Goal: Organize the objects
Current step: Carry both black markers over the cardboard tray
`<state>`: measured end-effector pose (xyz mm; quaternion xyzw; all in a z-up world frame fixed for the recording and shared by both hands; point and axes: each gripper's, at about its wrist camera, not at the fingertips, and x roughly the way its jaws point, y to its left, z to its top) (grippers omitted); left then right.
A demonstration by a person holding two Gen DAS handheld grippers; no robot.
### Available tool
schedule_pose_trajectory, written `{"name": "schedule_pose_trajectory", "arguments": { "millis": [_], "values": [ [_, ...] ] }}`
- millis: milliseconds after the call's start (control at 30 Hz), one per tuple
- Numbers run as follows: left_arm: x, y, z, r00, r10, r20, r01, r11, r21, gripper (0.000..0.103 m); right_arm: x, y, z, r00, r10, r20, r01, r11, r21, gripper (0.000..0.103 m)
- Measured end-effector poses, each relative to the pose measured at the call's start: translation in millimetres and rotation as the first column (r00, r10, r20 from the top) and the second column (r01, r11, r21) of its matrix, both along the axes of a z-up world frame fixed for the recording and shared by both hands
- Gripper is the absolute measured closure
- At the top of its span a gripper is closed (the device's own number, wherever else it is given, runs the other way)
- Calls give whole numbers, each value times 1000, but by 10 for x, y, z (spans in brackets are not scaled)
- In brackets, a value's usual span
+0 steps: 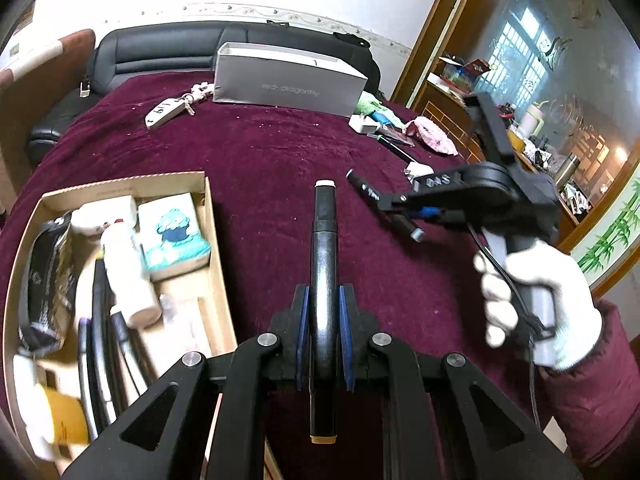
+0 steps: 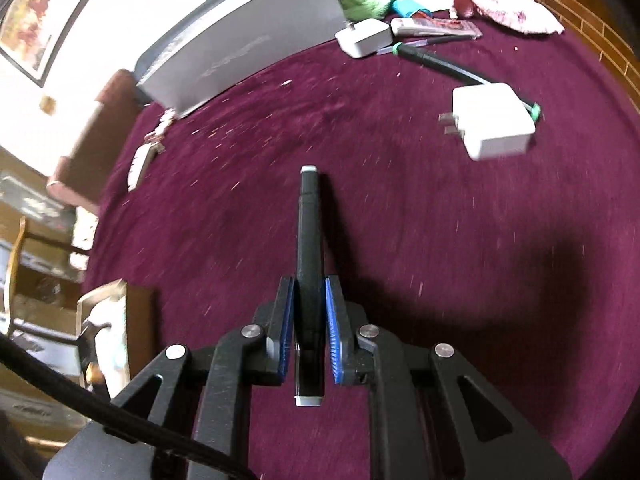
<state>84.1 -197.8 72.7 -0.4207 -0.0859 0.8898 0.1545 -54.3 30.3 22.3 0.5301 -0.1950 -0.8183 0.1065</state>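
A: Where are we in the tidy-up?

B: Mid-carry, I'd say. The left gripper (image 1: 324, 320) has its blue pads clamped on a black marker with a cream cap at the far end and an orange-yellow cap at the near end (image 1: 323, 256), held lengthwise along the fingers above the maroon velvet tablecloth (image 1: 260, 152).

A: And the right gripper (image 2: 310, 322)?

B: Also closed on something: a second black marker with pale grey ends (image 2: 308, 240), again pointing straight ahead. In the left wrist view it hangs out to the right, in a white-gloved hand (image 1: 536, 300), with that marker crossways in its jaws.

A: So 2 markers in the air. Where do they go?

B: Most likely the open brown cardboard tray (image 1: 216, 248) at the left, which already holds a white plastic bottle (image 1: 128, 268), a tissue pack with a blue print (image 1: 172, 232) and several dark pens.

A: What does the next move need?

B: Each gripper has to swing over the tray wall and lower its marker parallel to the pens before letting go; the left is nearer, so it should go first. The right has to cross well over.

A: Anything left after?

B: Yes: a white square charger with metal prongs (image 2: 492, 124), a green-ended black pen (image 2: 436, 62) and a smaller white plug (image 2: 364, 38) lie far out on the cloth.
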Motion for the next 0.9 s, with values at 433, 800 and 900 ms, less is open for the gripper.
{"name": "schedule_pose_trajectory", "arguments": {
  "millis": [433,800,900],
  "values": [
    [538,-372,189,990,114,-81,-119,992,-53,91,679,-594,363,984,169,-64,-177,971,-164,90],
    [598,-998,1,967,245,-70,-252,961,-118,91,930,-1504,432,947,309,-83,-318,936,-153,90],
    [539,-1115,-107,961,269,-60,-275,951,-143,91,960,-1724,359,938,339,-68,-345,930,-128,90]
  ]
}}
